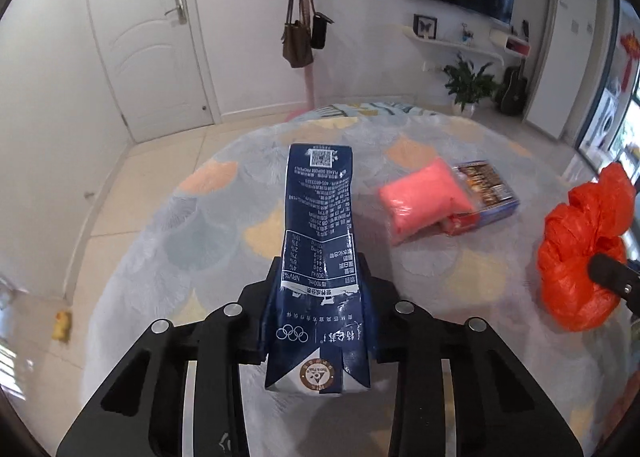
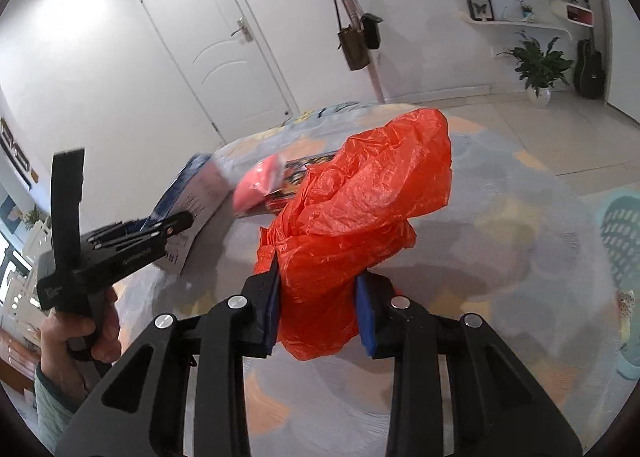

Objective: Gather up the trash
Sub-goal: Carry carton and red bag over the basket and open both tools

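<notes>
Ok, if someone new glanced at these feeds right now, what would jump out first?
The bright orange plastic bag, bunched between the right gripper pads above the rug. Next, the dark blue milk carton clamped in the left gripper, with a pink packet lying on a snack box beyond.
</notes>
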The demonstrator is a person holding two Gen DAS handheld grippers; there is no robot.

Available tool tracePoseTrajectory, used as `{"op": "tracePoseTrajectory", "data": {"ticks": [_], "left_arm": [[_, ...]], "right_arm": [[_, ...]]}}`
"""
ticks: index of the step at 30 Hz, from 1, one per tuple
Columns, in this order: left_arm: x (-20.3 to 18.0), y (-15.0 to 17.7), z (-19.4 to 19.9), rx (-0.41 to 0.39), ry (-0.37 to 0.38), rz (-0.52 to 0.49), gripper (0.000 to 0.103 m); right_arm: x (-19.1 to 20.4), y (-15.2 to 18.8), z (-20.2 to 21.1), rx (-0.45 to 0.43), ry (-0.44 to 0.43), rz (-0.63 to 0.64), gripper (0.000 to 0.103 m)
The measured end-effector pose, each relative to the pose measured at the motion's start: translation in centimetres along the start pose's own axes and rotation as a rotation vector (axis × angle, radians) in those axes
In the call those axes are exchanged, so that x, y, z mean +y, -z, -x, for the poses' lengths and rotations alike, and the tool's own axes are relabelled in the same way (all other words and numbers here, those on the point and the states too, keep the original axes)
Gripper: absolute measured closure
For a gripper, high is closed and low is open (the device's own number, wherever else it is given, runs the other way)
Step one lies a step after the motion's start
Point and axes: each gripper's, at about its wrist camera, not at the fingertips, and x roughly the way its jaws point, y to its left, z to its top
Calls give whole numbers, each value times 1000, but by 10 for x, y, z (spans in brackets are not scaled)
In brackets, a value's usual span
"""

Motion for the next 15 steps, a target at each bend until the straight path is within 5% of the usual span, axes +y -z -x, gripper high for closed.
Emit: {"op": "tracePoseTrajectory", "data": {"ticks": [7, 15], "left_arm": [[-28, 11, 47, -134, 144, 82, 71], [-100, 8, 86, -237, 278, 41, 71]], "right_arm": [[-22, -6, 40, -88, 55, 19, 75], [-51, -5, 99, -188, 117, 22, 75]]}}
